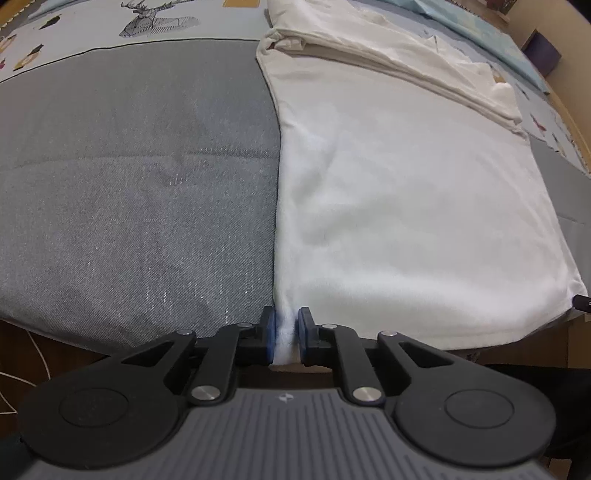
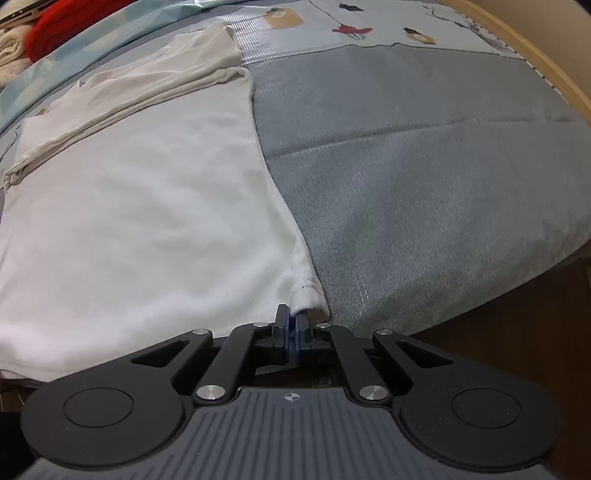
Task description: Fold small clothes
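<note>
- On the grey, twill-weave bed cover [image 1: 140, 192], a white garment [image 1: 406, 206] lies spread flat; its knit surface looks soft and slightly fuzzy, its outline roughly rectangular.
- Far end of the garment: a sleeve [image 1: 388, 62] folded across the body, forming a long, flattened band with rolled, layered edges.
- Left gripper [image 1: 283, 334]: black linkage arms, blue pads [image 1: 270, 332]; the pads pinch a bunched strip of the near left hem corner, white fabric filling the narrow gap between them.
- Right gripper [image 2: 292, 334]: same black-and-blue build; its pads are pressed almost together, nipping the thin tip of the near right hem corner [image 2: 308, 295], which is crumpled into a small rounded lobe.
- Both corners sit at the bed's near edge, where the cover curves down over the mattress.
- Beyond the grey panel: a pale printed sheet [image 2: 332, 26] with small coloured motifs and a line-drawn stag [image 1: 147, 18].
- Far left corner in the right wrist view: a red, fuzzy textile [image 2: 66, 26] beside cream knitwear.
- Wooden bed frame [image 2: 535, 48]: smooth, tan, curving along the edge.
</note>
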{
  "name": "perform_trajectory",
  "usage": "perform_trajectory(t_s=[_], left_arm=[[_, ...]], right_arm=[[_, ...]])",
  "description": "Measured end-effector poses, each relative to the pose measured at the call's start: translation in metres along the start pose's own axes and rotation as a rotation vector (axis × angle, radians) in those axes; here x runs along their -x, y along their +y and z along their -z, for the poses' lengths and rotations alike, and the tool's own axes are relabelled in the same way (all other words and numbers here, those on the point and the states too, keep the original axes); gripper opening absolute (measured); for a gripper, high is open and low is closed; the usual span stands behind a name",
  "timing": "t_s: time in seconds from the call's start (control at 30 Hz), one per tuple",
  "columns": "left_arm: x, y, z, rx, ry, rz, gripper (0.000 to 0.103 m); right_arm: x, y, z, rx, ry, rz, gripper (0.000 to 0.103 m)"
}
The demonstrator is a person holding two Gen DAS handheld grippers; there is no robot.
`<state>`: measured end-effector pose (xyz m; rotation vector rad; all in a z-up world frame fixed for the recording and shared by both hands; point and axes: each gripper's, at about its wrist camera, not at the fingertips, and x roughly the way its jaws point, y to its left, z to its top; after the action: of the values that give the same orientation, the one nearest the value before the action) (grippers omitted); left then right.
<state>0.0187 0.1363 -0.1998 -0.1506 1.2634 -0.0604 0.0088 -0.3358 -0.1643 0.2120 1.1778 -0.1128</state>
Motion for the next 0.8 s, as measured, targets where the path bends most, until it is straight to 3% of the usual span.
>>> perform_trajectory(t_s=[0.17,0.47,0.6,0.7,0.8], left_arm=[[-0.001,-0.001,-0.001,-0.002,0.000,-0.004,0.014],[0.002,0.003,-0.001,0.029,-0.008,-0.023,0.015],[0.002,0.003,-0.001,0.029,-0.008,-0.026,0.016],[0.002,0.004,-0.002,0.035,-0.010,-0.026,0.016],[0.001,0.004,-0.002,0.039,-0.011,-0.028,0.016]], right_arm=[[-0.006,-0.005,-0.002,-0.034,0.025,0.015,0.006],[-0.002,-0.009,-0.007,-0.067,-0.025,0.023,0.010],[0.012,-0.007,-0.009,-0.068,-0.072,0.017,0.010],[0.026,-0.010,-0.009,-0.073,-0.125,0.054,0.019],[0.038,-0.029,-0.013,-0.174,-0.195,0.070,0.026]])
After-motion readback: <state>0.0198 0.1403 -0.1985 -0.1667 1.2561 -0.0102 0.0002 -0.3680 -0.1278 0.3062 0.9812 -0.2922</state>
